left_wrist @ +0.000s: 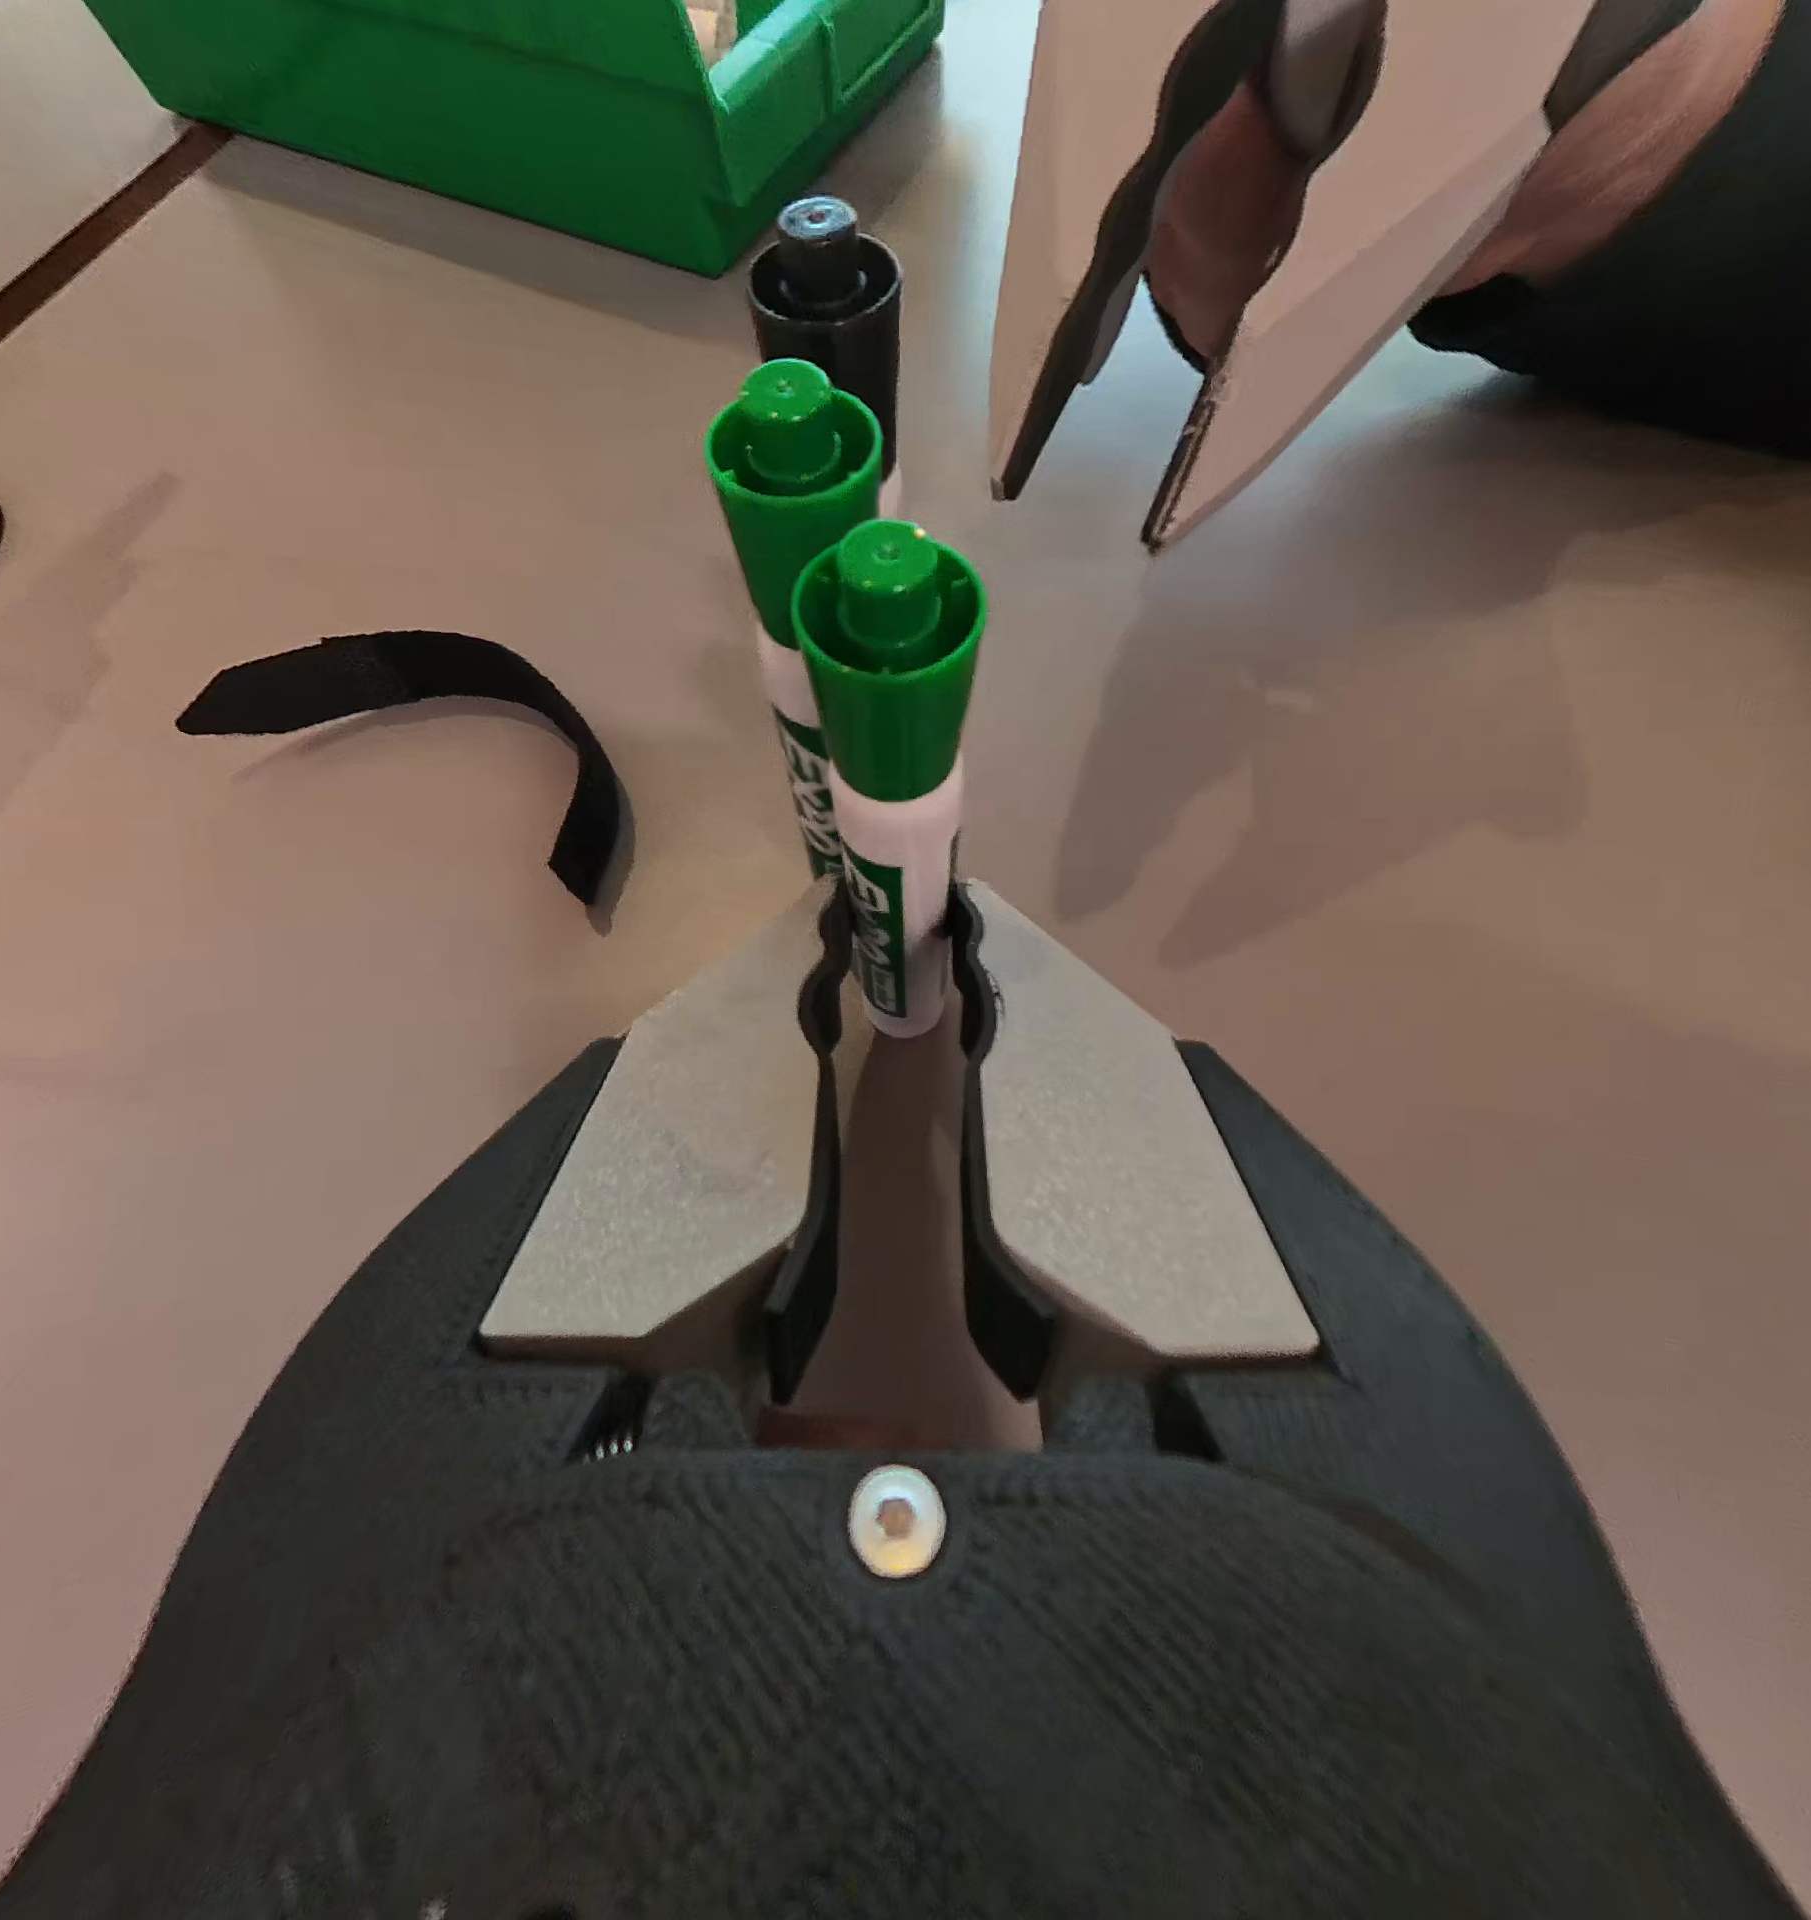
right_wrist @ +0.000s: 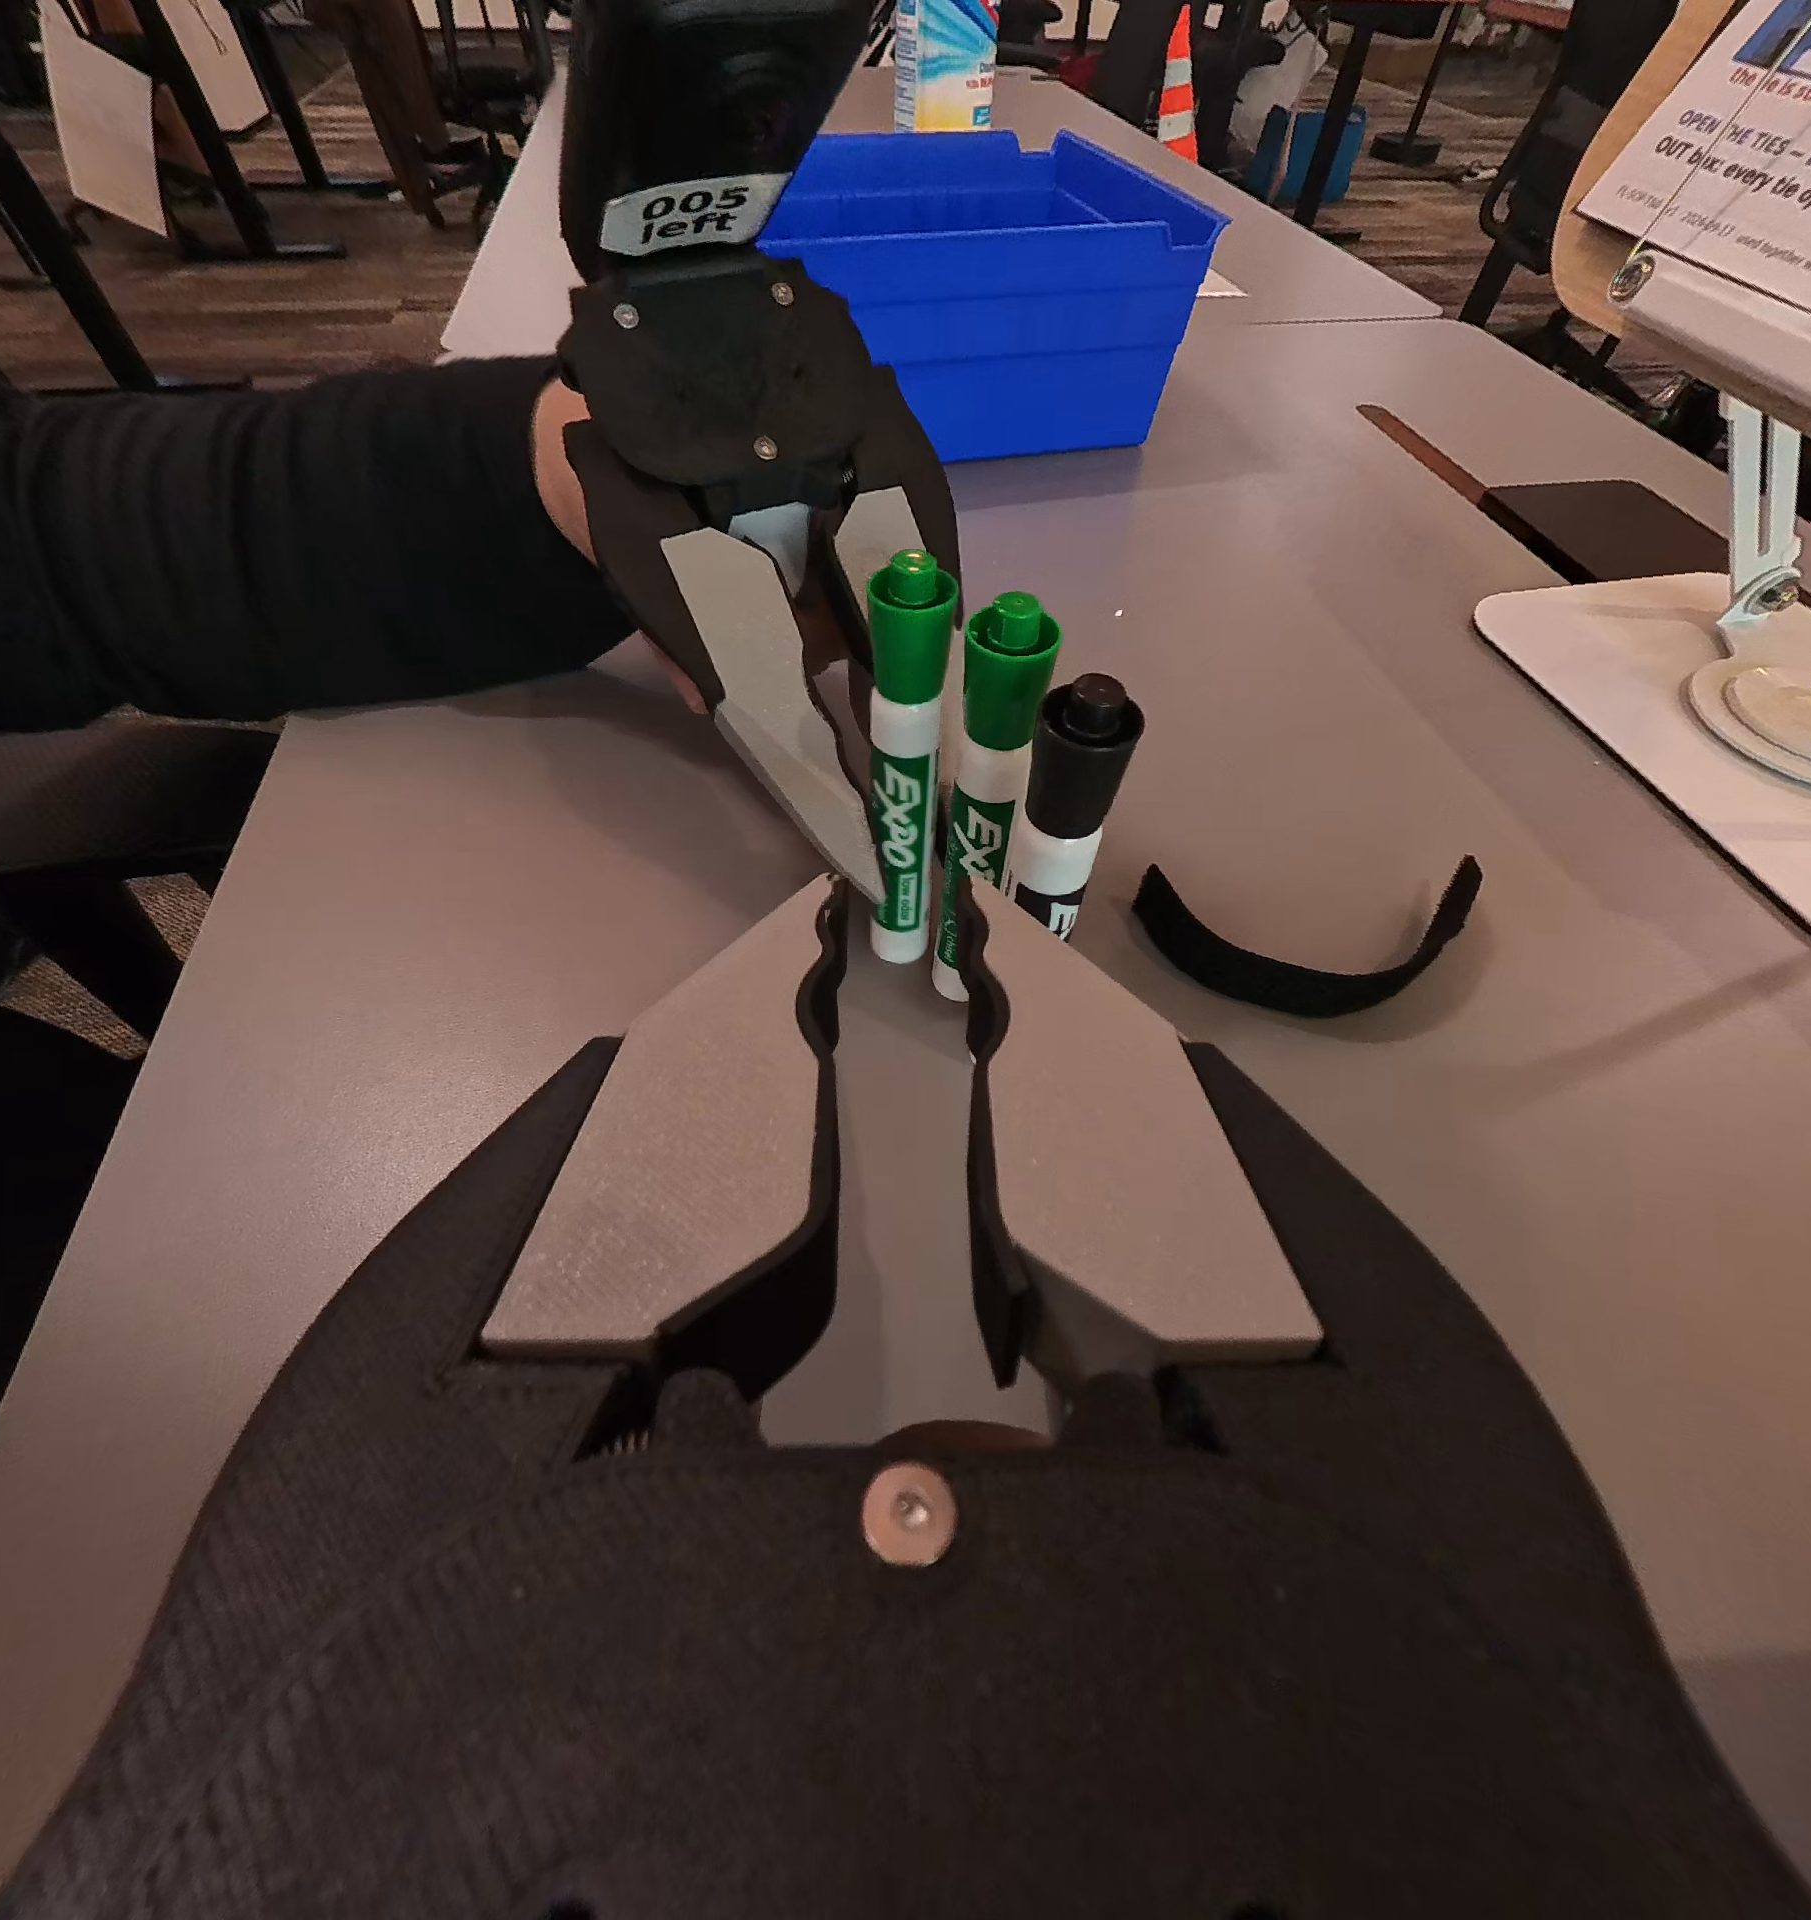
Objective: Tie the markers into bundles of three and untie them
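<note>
Three capped markers stand upright in a row on the grey table [left_wrist: 1400, 935]: a green marker [left_wrist: 896, 727], a second green marker [left_wrist: 792, 488] and a black marker [left_wrist: 828, 301]. My left gripper [left_wrist: 899, 925] is shut on the white barrel of the nearest green marker, with both pads against it. The right wrist view also shows this left gripper [right_wrist: 875, 862] gripping the green marker [right_wrist: 906, 769], beside the other green marker [right_wrist: 994, 769] and the black marker [right_wrist: 1072, 790]. My right gripper [right_wrist: 901, 914] hovers close by the row with its jaws slightly apart and nothing between them; it also shows in the left wrist view [left_wrist: 1083, 514].
A loose black hook-and-loop strap [left_wrist: 413, 686] lies curled on the table beside the markers, also seen in the right wrist view [right_wrist: 1296, 977]. A green bin [left_wrist: 527, 125] stands behind the markers. A blue bin [right_wrist: 994, 312] stands farther back, and a sign stand's white base [right_wrist: 1628, 665] is at the right.
</note>
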